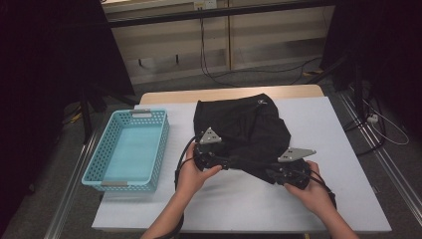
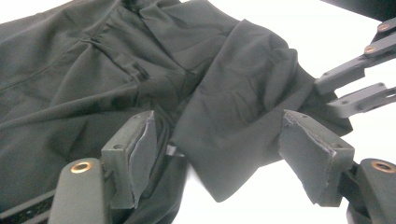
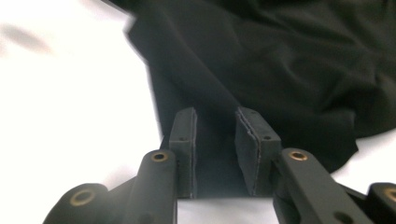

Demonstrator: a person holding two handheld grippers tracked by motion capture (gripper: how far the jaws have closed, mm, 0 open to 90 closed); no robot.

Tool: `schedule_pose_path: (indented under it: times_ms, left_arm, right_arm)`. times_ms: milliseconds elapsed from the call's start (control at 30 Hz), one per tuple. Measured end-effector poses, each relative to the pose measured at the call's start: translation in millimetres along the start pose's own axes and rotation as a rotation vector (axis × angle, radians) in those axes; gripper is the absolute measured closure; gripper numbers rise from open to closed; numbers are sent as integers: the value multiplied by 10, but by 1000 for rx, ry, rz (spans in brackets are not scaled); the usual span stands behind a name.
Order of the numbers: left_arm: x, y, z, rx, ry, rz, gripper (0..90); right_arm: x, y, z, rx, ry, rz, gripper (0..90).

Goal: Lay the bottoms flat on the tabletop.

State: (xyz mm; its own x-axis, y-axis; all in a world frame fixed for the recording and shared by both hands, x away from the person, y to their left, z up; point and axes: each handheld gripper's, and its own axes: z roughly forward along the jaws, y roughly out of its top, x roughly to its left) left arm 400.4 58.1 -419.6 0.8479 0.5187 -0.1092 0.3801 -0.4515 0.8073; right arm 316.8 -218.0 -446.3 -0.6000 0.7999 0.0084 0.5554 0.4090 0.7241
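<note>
With a folded black garment (image 1: 244,134) lying mid-table, at three o'clock from a turquoise basket (image 1: 128,149), left gripper (image 2: 219,154) wide open and right gripper (image 3: 215,154) part open over its near hem, apparently releasing a finished fold.

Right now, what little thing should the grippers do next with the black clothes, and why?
Probably draw both back. The left gripper and right gripper stand open, pads off the black garment, which lies folded on the white table beside the blue basket.

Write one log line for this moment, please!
black garment: crumpled on table | left gripper: open | right gripper: open | basket: empty
</note>
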Motion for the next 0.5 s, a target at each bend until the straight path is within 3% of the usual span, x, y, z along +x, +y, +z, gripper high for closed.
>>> schedule_pose_path:
  times_ms: [133,167,200,267,467,500]
  left_arm:
    - [42,-33,-23,16,8,-12,261]
    - [65,-43,-35,17,13,-20,257]
    - [65,-43,-35,17,13,-20,255]
    - [72,-52,-40,12,14,-26,254]
    - [52,-43,-67,4,8,-19,253]
    - [52,-44,-70,4,9,-20,252]
  right_arm:
    - [-33,-66,74,14,-31,16,657]
    - [-42,-66,65,19,-19,19,745]
    - [-42,-66,65,19,-19,19,745]
    - [-51,-69,31,37,14,28,876]
    - [22,-104,-120,33,70,21,877]
    - [53,-139,-214,28,90,21,873]
